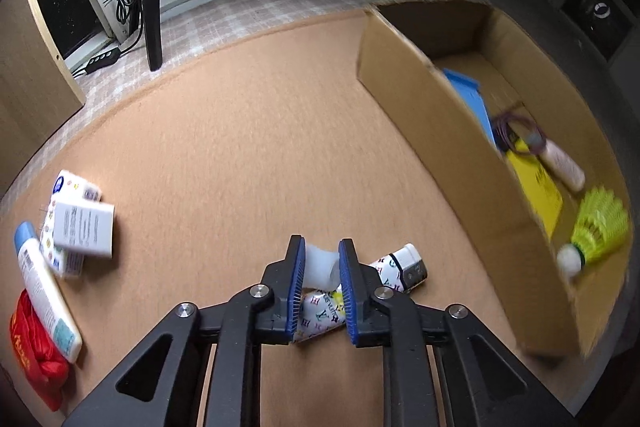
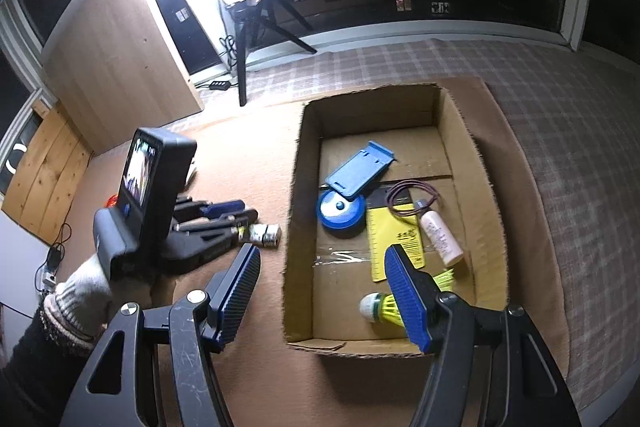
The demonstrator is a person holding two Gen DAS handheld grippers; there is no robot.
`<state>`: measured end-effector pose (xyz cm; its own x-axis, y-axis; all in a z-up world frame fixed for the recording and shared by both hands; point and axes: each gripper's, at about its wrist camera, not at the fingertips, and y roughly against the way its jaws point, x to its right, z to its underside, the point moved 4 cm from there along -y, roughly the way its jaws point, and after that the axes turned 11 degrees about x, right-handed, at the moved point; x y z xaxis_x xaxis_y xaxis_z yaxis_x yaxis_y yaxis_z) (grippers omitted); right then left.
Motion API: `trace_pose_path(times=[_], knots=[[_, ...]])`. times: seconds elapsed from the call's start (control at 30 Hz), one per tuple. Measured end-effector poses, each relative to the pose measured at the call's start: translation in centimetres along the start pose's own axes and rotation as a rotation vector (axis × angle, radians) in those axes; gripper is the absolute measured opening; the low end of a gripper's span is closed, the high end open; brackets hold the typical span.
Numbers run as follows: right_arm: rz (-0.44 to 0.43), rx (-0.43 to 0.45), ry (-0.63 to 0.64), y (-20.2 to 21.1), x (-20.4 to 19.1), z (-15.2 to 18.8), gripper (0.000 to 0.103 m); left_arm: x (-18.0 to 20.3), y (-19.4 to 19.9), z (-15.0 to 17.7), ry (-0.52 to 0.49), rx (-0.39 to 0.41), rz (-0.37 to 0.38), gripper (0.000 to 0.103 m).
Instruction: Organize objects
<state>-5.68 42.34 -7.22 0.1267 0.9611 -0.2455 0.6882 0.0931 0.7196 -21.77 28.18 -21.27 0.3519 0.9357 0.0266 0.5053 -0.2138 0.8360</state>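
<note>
My left gripper [image 1: 322, 259] points down at the tan mat, shut on a small white translucent piece [image 1: 320, 265]. That piece lies across a patterned tube [image 1: 384, 271] with a white cap. From the right wrist view, the left gripper [image 2: 244, 217] is low on the mat beside the cardboard box [image 2: 294, 227]. My right gripper [image 2: 322, 253] hangs open over the box's near left wall, with nothing between its pads. In the box lie a yellow shuttlecock [image 2: 384, 309], a blue stand [image 2: 360, 169], a blue disc [image 2: 340, 211], a yellow card [image 2: 394, 239], a purple cord loop [image 2: 412, 197] and a pale pink bottle [image 2: 442, 237].
On the mat's left lie a tissue pack [image 1: 76, 187], a white carton [image 1: 84, 229], a white tube with a blue cap [image 1: 44, 287] and a red pouch [image 1: 36, 359]. A tripod [image 1: 152, 7] and cables stand at the far edge. A gloved hand [image 2: 84, 291] holds the left gripper.
</note>
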Motion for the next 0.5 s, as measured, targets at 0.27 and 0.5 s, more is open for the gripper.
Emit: trace_pose_path(times=[0.27,0.5], knots=[[-0.028,-0.012,0.026,0.0,-3.1,0.7,0.061,-0.3,3.2,4.4,-0.046,0.003,0.009,0.017],[-0.068,-0.037,0.059,-0.6,-6.3,1.8,0.061,-2.8,5.6,7.6,0.003,-0.002,-0.006,0.017]])
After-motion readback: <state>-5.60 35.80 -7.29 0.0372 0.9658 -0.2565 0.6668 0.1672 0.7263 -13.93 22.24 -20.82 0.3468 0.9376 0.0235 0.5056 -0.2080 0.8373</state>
